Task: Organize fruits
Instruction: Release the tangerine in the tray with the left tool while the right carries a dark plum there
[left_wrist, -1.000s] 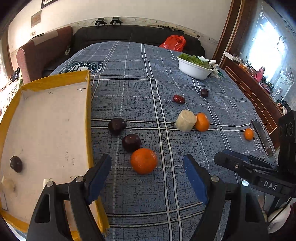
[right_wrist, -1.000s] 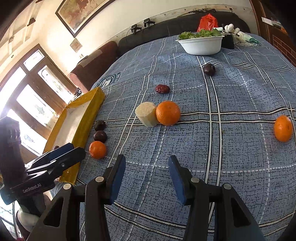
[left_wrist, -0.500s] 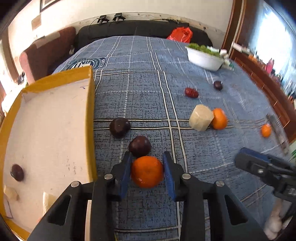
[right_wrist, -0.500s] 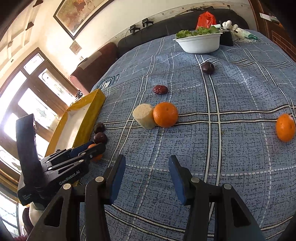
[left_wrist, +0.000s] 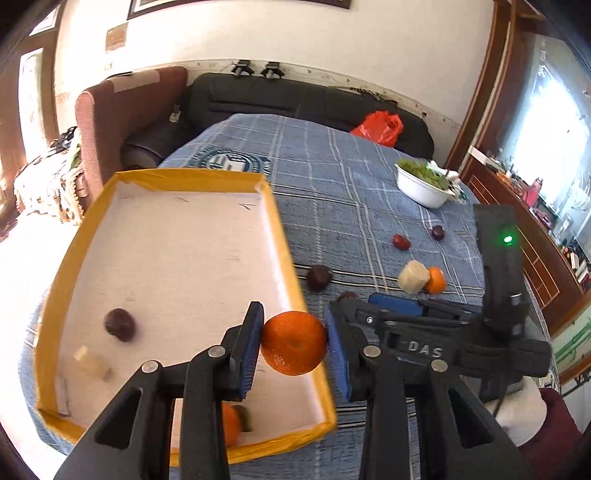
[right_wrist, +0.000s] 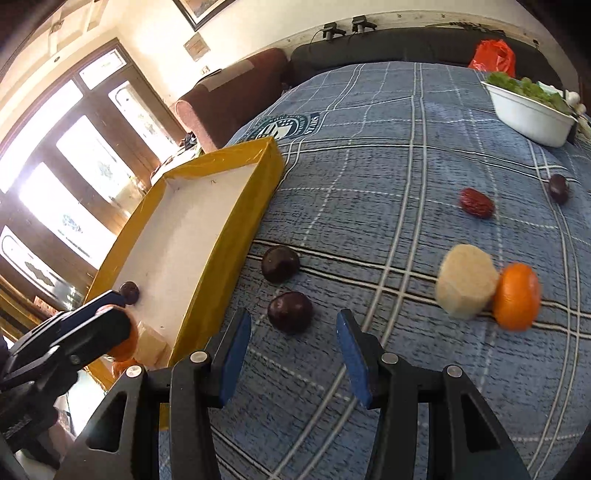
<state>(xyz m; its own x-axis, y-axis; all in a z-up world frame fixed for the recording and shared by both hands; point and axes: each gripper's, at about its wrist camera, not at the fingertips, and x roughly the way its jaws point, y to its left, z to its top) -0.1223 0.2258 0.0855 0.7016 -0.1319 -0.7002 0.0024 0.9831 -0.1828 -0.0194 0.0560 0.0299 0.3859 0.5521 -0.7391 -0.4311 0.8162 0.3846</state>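
Left gripper (left_wrist: 293, 343): clenched on an orange (left_wrist: 293, 342), both blue pads pressing its sides; lower centre of the left wrist view, above the tray's right-hand rim.
Right gripper (right_wrist: 291, 354): released, jaws apart with nothing between them; lower centre of the right wrist view, over the blue plaid cloth (right_wrist: 369, 147).
Tray (left_wrist: 279, 236): yellow-edged with a white floor, left half of the left wrist view; inside it lie a dark plum (left_wrist: 119, 325), a pale chunk (left_wrist: 92, 363) and, near the bottom edge, another orange fruit (left_wrist: 231, 424) partly hidden by the gripper.
Plums on cloth: two dark plums (right_wrist: 280, 263) (right_wrist: 290, 312) lie just right of the tray's outer wall, centre of the right wrist view, the nearer one just beyond the right gripper's open jaws.
Middle right: a pale cut chunk (right_wrist: 466, 291) touches a second orange (right_wrist: 516, 296).
Upper right: a red date (right_wrist: 476, 202), a small dark fruit (right_wrist: 558, 188), and a white bowl (right_wrist: 528, 118) of greens.
Bench: not visible under the cloth.
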